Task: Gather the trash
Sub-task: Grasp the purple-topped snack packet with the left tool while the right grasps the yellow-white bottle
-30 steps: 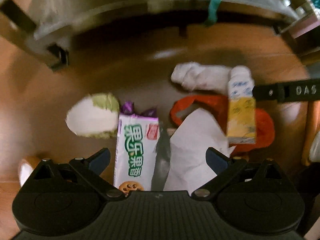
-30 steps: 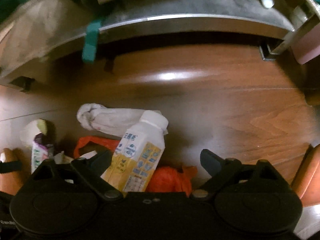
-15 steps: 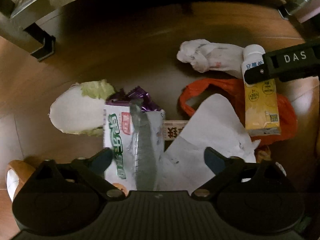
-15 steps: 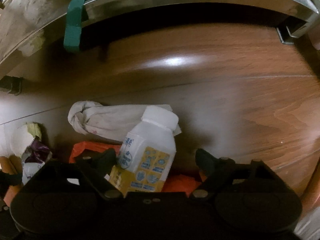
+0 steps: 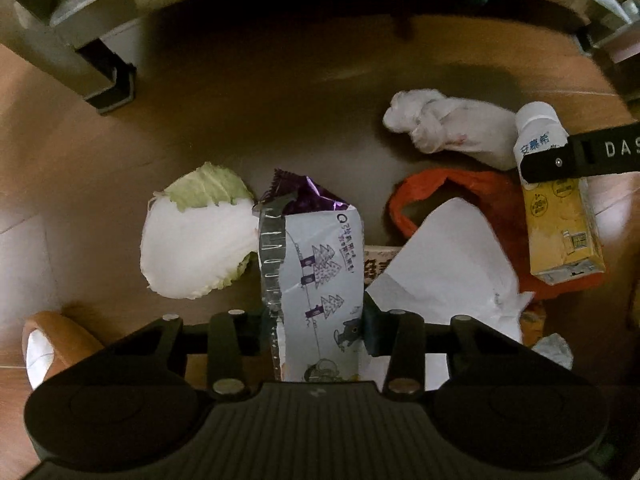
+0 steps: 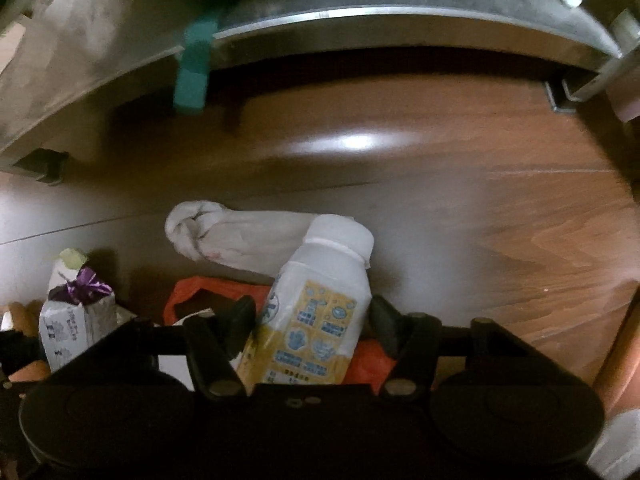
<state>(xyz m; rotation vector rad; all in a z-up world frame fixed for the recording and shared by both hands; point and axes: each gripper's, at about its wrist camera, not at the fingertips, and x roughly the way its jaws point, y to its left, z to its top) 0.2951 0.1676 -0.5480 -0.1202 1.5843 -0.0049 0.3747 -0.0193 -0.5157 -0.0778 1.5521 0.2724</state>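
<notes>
Left hand-held gripper (image 5: 318, 326) clamped on snack packet (image 5: 316, 280); right hand-held gripper (image 6: 312, 320) clamped on drink carton (image 6: 316, 312); both above wooden floor (image 6: 480, 208)

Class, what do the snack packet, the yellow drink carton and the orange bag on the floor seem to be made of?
Snack packet: probably metallised plastic film; shiny, creased, crimped seam.
Drink carton: likely coated paperboard with white plastic cap; flat printed panels, folded edges.
Orange bag: thin plastic; crumpled, loop handle.

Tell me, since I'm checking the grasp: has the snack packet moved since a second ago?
Yes. The snack packet has flipped from its green-lettered face to its tree-printed back, and the left gripper is now shut on it; the cabbage leaf beside it stayed put.
</notes>
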